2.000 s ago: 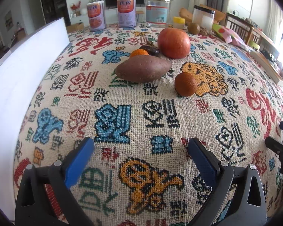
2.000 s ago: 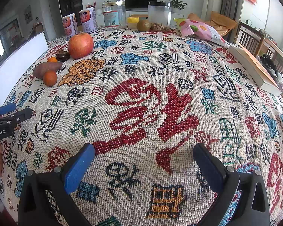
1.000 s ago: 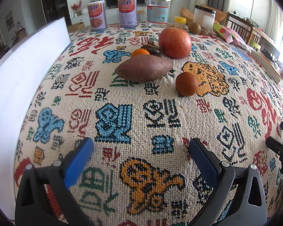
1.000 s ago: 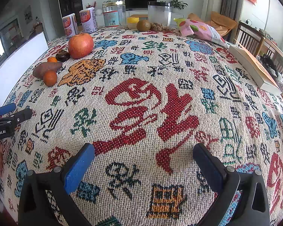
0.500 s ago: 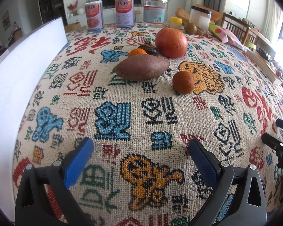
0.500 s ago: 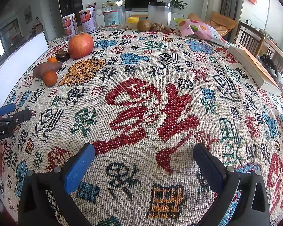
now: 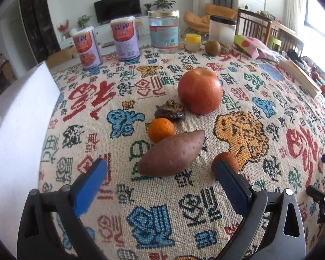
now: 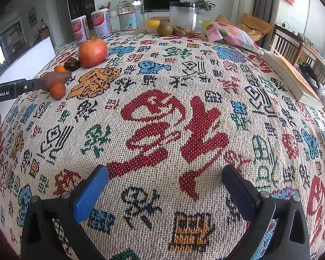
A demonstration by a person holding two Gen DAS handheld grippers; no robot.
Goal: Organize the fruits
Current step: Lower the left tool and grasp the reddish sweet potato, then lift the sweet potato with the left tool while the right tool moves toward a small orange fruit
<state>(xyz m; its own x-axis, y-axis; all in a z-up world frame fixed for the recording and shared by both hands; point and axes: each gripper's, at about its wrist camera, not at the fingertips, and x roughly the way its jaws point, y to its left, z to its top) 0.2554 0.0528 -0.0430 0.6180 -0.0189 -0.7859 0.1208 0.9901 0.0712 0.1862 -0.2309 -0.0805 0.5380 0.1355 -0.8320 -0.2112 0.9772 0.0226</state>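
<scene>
Nothing looks sorted yet, and both tools carry nothing. The left gripper (image 7: 160,179) has its fingers spread wide just short of the sweet potato (image 7: 172,153), which lies at twelve o'clock between them. A dark orange (image 7: 226,160) sits at one o'clock, touching or just behind the right-hand finger; the view is too poor to tell which. Beyond come a small orange (image 7: 161,129), a dark dried fruit (image 7: 170,111) and the apple (image 7: 199,91), clustered close. The right gripper (image 8: 164,186), fingers also apart, hovers over bare patterned surface (image 8: 175,117) with wide room. A white board (image 7: 15,130) bounds nine o'clock; cans (image 7: 87,47) line the far edge.
</scene>
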